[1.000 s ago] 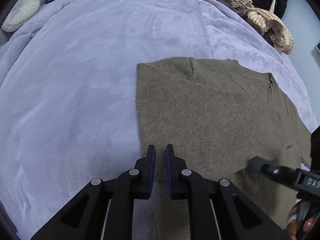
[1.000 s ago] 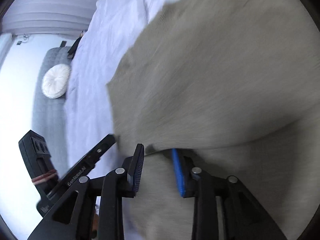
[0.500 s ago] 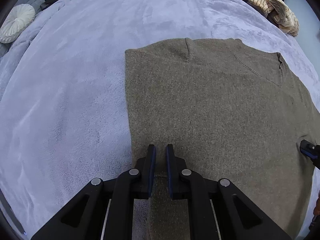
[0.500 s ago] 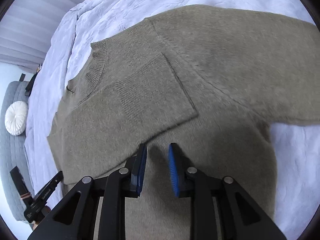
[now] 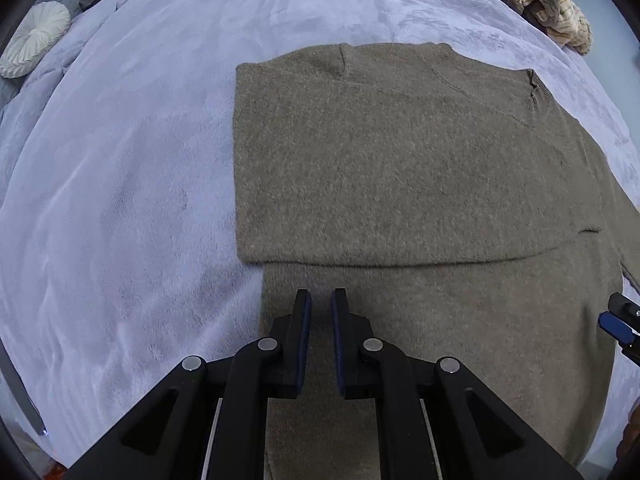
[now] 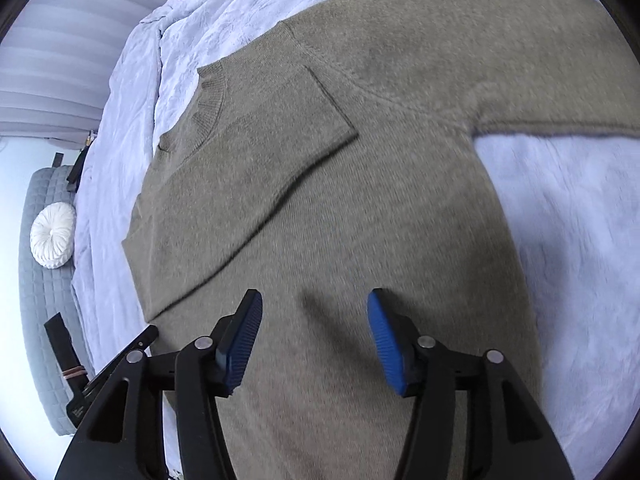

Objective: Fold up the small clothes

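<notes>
With one sleeve (image 6: 248,184) already folded across the olive sweater (image 5: 420,168), the sleeve at 2 o'clock (image 6: 560,80) is unfolded; left gripper (image 5: 321,304) nearly closed on nothing, right gripper (image 6: 314,312) spread wide.

Lavender blanket (image 5: 120,200), round white cushion (image 5: 34,42), striped clothes pile (image 5: 540,4) at far edge
</notes>
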Motion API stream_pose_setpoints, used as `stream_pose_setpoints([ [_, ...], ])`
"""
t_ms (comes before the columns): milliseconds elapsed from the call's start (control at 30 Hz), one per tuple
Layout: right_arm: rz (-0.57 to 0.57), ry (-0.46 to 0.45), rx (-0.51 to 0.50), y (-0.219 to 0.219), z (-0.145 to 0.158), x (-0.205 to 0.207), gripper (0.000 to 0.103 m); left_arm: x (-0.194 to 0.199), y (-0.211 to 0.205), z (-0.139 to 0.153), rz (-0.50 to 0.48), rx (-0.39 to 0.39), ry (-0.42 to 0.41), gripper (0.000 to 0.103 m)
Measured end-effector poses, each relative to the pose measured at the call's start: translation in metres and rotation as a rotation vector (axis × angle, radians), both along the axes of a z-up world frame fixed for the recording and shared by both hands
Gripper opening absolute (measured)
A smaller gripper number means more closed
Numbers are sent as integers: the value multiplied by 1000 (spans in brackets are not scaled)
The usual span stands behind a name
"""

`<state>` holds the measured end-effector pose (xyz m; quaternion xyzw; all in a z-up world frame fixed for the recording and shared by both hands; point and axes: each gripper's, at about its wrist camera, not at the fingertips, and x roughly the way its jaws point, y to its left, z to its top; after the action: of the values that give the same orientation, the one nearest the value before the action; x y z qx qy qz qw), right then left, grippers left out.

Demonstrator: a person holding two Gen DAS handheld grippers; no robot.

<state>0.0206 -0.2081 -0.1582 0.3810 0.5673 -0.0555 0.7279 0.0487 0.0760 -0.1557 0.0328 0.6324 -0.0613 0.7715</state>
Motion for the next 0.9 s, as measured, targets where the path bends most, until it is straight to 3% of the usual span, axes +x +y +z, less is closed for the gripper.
stream_pose_setpoints([
  [100,-3,1,19,-13,-2,-40,64,-14,-8,0,-11,-13,26,14],
  [133,-8,1,27,-14,-2,-45,64,-21,-11,1,-18,-14,34,52],
  [167,-12,2,34,-16,-2,-55,64,-26,-14,3,-20,-5,36,103],
  [233,-22,4,50,-18,-4,-62,69,-37,-22,11,-34,20,-14,102],
  [600,-81,-2,74,-50,-5,-98,70,-58,-82,12,-148,23,33,102],
  [700,-131,-12,75,-72,-3,-110,70,-62,-103,8,-181,16,76,102],
  [900,-318,-55,70,-150,0,-144,71,-73,-145,15,-236,-5,73,102],
])
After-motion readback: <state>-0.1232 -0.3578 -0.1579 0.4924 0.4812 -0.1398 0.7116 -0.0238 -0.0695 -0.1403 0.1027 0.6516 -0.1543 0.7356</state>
